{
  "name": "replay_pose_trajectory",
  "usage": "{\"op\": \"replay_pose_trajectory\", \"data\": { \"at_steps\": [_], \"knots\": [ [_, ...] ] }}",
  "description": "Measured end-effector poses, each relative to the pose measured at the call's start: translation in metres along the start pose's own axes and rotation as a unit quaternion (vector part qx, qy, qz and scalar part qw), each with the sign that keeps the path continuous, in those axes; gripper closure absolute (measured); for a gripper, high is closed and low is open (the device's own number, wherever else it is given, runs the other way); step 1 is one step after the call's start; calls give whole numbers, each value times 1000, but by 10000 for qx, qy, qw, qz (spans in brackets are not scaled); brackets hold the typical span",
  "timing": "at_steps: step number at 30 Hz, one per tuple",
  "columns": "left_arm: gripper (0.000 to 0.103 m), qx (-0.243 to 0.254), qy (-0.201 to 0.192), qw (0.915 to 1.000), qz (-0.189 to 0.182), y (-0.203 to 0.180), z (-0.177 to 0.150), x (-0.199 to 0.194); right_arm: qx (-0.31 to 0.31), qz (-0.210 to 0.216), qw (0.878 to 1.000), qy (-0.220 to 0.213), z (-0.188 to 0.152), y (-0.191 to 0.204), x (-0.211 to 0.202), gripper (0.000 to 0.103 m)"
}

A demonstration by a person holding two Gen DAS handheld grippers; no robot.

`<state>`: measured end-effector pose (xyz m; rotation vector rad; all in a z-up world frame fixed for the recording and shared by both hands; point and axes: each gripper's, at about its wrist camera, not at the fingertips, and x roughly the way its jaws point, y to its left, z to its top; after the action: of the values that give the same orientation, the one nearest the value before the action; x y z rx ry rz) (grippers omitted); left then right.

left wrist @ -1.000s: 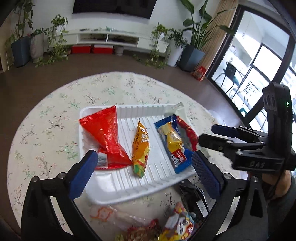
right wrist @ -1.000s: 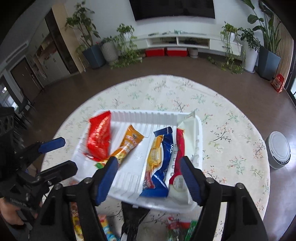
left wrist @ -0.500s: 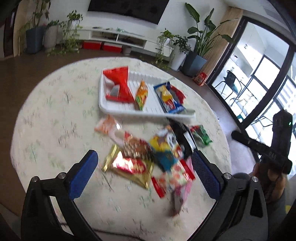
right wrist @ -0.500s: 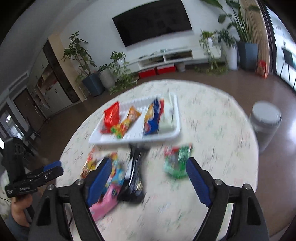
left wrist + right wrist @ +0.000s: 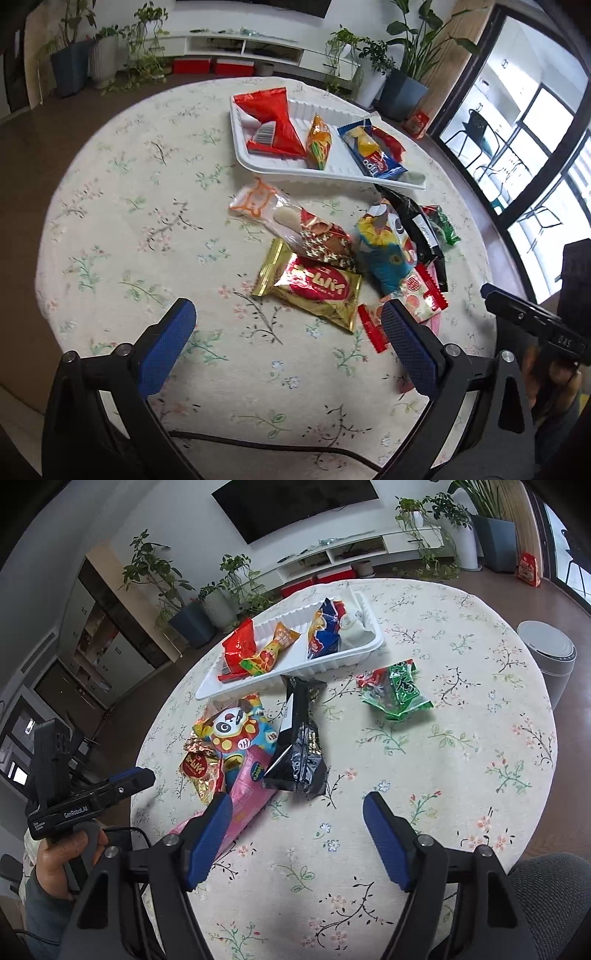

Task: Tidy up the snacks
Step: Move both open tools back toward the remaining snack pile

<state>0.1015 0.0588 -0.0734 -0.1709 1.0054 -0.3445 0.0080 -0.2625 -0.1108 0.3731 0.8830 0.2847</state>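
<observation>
A white tray (image 5: 258,166) at the table's far side holds a red bag (image 5: 271,122), an orange packet (image 5: 318,146) and a blue packet (image 5: 371,155). Loose snacks lie in front of it: a gold-red packet (image 5: 314,288), a panda packet (image 5: 236,731), a black bag (image 5: 301,753), a pink packet (image 5: 247,797) and a green packet (image 5: 397,690) off to the right. My left gripper (image 5: 288,332) hovers open over the cloth just short of the gold-red packet. My right gripper (image 5: 297,830) is closing with nothing between its jaws, just short of the black bag.
The round table (image 5: 122,206) wears a floral cloth. A black cable (image 5: 277,446) runs along its near edge. A grey bin (image 5: 550,661) stands on the floor to the right. Potted plants and a low TV shelf line the far wall.
Both grippers have pulled back from over the tray toward the near side of the table and sunk a little. The loose snack pile has come into view in front of them.
</observation>
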Motion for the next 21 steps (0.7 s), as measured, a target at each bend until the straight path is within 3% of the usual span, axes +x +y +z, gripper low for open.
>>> {"op": "replay_pose_trajectory", "data": {
  "at_steps": [3, 7, 9, 13, 15, 18, 21],
  "knots": [
    [2, -221, -15, 9992, -330, -3, 2, 4, 28, -27, 10000, -2, 0, 0, 2, 26],
    [2, -723, -124, 9971, -220, 4, 26, 14, 8, -13, 10000, 17, -1, 2, 5, 26],
    [9, -885, -98, 9957, -242, 8, 42, 23, 3, -3, 10000, 10, -2, 4, 6, 26],
    [25, -610, 105, 9981, 16, -1, 68, 46, -37, 0, 10000, -22, -2, 4, 6, 27],
    [39, -591, 209, 9979, 153, 1, 76, 57, -34, -14, 10000, -47, -2, 3, 6, 27],
    [41, -616, 326, 9974, 208, 6, 80, 68, 1, -11, 10000, -61, -3, -2, 4, 27],
    [41, -477, 203, 9985, 193, 1, 69, 55, 45, -1, 10000, -75, -2, -6, 3, 27]
  ]
}}
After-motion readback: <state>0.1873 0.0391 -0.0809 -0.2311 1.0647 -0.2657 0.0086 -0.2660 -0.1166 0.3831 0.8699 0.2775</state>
